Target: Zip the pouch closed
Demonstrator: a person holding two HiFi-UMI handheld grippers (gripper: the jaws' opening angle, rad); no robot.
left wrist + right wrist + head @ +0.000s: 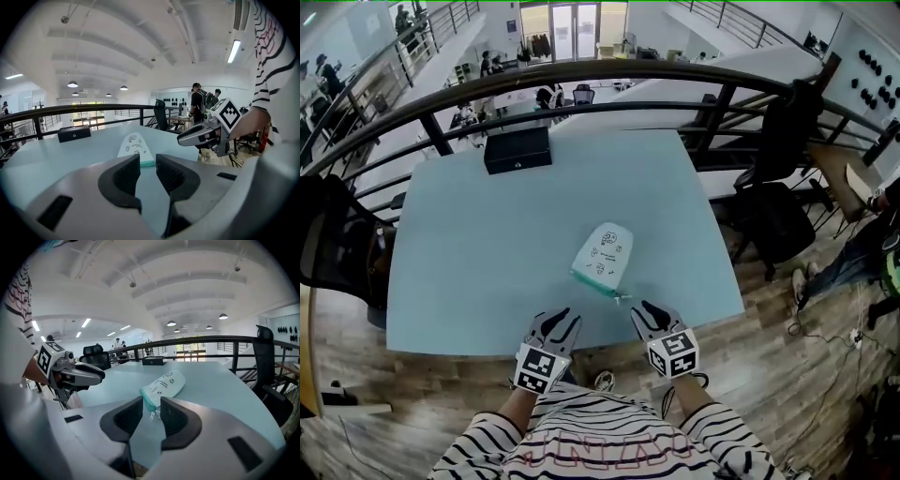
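Your left gripper (555, 323): at the table's (469, 253) near edge, jaws a narrow gap apart, nothing between them.
Your right gripper (647, 314): to its right, the same narrow gap, empty, tips just beside the zip pull (621, 298) without touching it.
Pouch (603, 255): white and mint green, printed, lying flat right of the table's middle, just beyond both grippers.
Black box (517, 150): far edge, by the railing (609, 70).

Pale table (487, 244), railing (609, 75), wood floor (422, 394)
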